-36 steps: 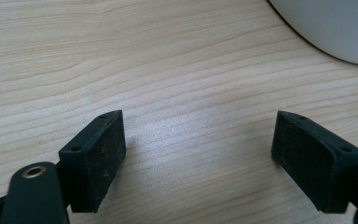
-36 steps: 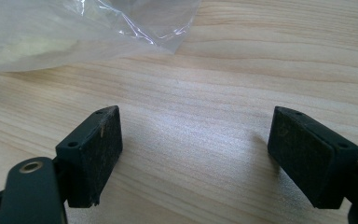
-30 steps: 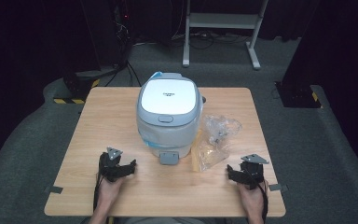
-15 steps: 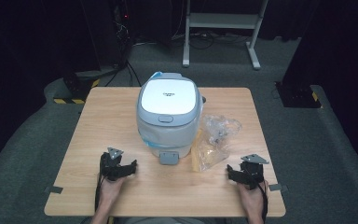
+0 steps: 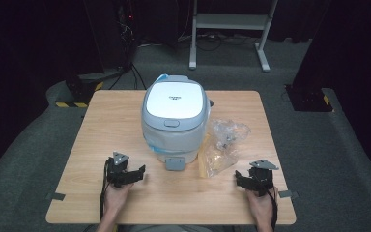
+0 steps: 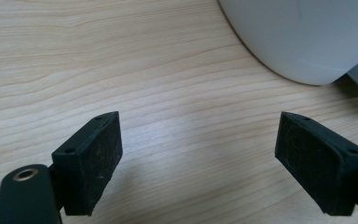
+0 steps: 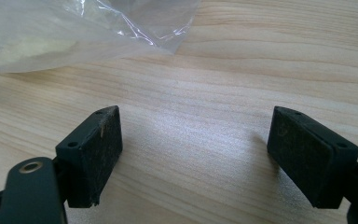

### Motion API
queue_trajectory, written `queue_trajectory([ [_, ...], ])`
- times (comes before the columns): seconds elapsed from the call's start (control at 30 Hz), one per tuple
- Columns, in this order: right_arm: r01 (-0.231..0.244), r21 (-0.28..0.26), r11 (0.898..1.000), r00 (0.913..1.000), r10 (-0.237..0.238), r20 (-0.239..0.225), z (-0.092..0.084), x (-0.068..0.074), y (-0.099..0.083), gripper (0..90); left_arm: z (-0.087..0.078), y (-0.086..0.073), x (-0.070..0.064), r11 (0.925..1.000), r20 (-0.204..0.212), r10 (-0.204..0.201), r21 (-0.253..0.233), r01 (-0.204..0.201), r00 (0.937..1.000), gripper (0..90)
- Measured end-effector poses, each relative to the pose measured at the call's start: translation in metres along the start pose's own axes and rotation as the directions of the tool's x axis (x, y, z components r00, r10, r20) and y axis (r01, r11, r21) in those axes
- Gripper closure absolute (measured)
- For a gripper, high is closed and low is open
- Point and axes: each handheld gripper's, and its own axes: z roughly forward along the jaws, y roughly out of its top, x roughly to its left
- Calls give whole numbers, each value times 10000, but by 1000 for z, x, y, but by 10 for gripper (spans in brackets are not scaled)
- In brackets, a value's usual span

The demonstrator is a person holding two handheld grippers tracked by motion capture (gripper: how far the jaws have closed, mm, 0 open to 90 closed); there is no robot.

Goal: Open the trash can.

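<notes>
Rice cooker (image 5: 175,118): middle of the table (image 5: 101,121), lid closed, front facing the person.
Plastic bag (image 5: 221,145): just right of the cooker, lying flat.
Left gripper (image 5: 137,172): near the cooker's front-left, jaws wide, holding nothing.
Right gripper (image 5: 240,180): below the bag, jaws wide, empty, probably ready to reach.

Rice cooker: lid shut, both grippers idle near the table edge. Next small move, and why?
Probably bring the left gripper forward toward the rice cooker. Its jaws are open and empty, and the cooker's white wall sits just ahead of it. The right gripper, also open, faces the plastic bag.
</notes>
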Motion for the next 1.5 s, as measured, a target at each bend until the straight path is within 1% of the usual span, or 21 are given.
queue_trajectory([
  [0.03, 0, 0, 10000, 10000, 0, 0, 0, 0, 0, 177, 0, 0, 0, 10000, 0, 0, 0, 0, 10000, 149],
  [0.1, 0, 1, 10000, 10000, 0, 0, 0, 0, 0, 177, 0, 1, -2, 10000, 116, 66, -30, -66, 9999, 151],
  [0.13, 1, -1, 10000, 10000, -1, 1, 0, 0, 0, 177, 1, 1, -4, 10000, 253, 66, -12, -66, 9997, 152],
  [0.2, -1, 1, 10000, 10000, 1, 1, 0, 0, 0, 177, 2, 1, -6, 10000, 321, 91, 21, -91, 9994, 152],
  [0.3, -31, 8, 10000, 10000, 31, -9, 0, 0, 0, 177, 2, 1, -9, 9999, 434, 161, -62, -158, 9989, 153],
  [0.37, 2, -3, 10000, 10000, -2, -6, 0, 0, 0, 177, 1, 1, -11, 9999, 511, 129, -102, -124, 9986, 154],
  [0.5, -30, 7, 10000, 10000, 30, -9, 0, 0, 0, 178, 3, 2, -16, 9995, 749, 237, -227, -221, 9969, 152],
  [0.63, -31, 6, 10000, 10000, 31, -9, 0, 0, 0, 178, 5, 3, -19, 9995, 826, 255, -215, -238, 9963, 151],
  [0.77, -30, 7, 10000, 10000, 30, -10, 0, 0, 0, 178, 6, 4, -23, 9992, 1027, 292, -305, -262, 9943, 150],
  [0.83, -34, 7, 10000, 10000, 34, -11, 0, 0, 0, 178, 6, 4, -24, 9992, 1061, 288, -321, -255, 9939, 148],
  [0.9, -32, 5, 10000, 10000, 32, -11, 0, 0, 0, 178, 6, 5, -26, 9991, 1143, 308, -328, -272, 9930, 146],
  [0.93, -34, 7, 10000, 10000, 34, -10, 0, 0, 0, 178, 6, 7, -28, 9989, 1286, 307, -384, -260, 9912, 144],
  [0.97, -33, 6, 10000, 10000, 33, -10, 0, 0, 0, 178, 6, 7, -28, 9989, 1286, 307, -384, -260, 9912, 143],
  [1.0, -33, 7, 10000, 10000, 33, -9, 0, 0, 0, 178, 6, 10, -31, 9987, 1403, 348, -417, -292, 9895, 142],
  [1.13, -31, 7, 10000, 10000, 31, -9, 0, 0, 0, 178, 7, 13, -36, 9984, 1558, 409, -454, -342, 9869, 142],
  [1.2, -33, 7, 10000, 10000, 33, -11, 0, 0, 0, 178, 9, 16, -40, 9980, 1689, 457, -499, -378, 9846, 142],
  [1.27, -34, 6, 10000, 10000, 34, -11, 0, 0, 0, 178, 10, 16, -41, 9983, 1739, 406, -492, -325, 9839, 142],
  [1.37, -33, 6, 10000, 10000, 33, -8, 0, 0, 0, 178, 14, 16, -44, 9982, 1763, 454, -461, -379, 9833, 142],
  [1.4, -35, 7, 10000, 10000, 35, -9, 0, 0, 0, 178, 14, 16, -45, 9984, 1785, 406, -462, -328, 9831, 142],
  [1.5, -31, 5, 10000, 10000, 31, -9, 0, 0, 0, 178, 15, 16, -49, 9981, 1701, 382, -547, -293, 9847, 140],
])
